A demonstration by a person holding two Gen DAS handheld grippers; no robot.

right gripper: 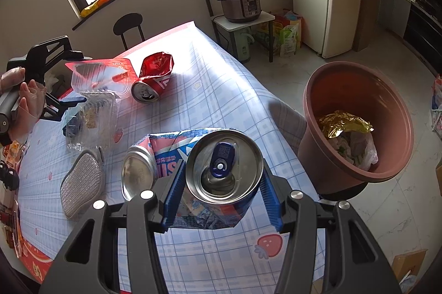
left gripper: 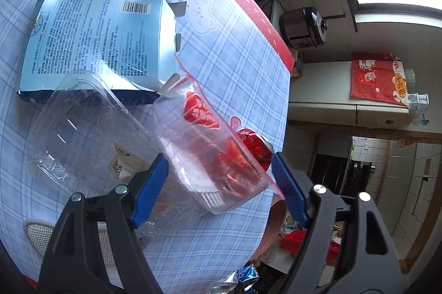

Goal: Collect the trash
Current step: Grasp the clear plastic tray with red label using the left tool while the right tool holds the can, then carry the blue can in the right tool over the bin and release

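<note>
My right gripper (right gripper: 221, 191) is shut on a blue and silver drink can (right gripper: 223, 167), held above the table near its right edge. A second silver can (right gripper: 139, 169) and a blue-red wrapper (right gripper: 171, 145) lie just behind it. The brown trash bin (right gripper: 356, 122) stands on the floor to the right, with trash inside. My left gripper (left gripper: 221, 183) is open around a clear plastic cup-shaped container (left gripper: 210, 150); it also shows at the left of the right wrist view (right gripper: 66, 103). A red crushed can (left gripper: 254, 147) lies behind the container, also seen from the right (right gripper: 149, 87).
A flattened blue carton (left gripper: 94, 42) and a clear plastic clamshell (left gripper: 83, 134) lie on the checked tablecloth (left gripper: 234, 59). A grey mesh pad (right gripper: 83, 180) lies at the table's left. A red crumpled bag (right gripper: 157, 63), a chair (right gripper: 128, 26) and a pressure cooker (right gripper: 240, 1) are beyond.
</note>
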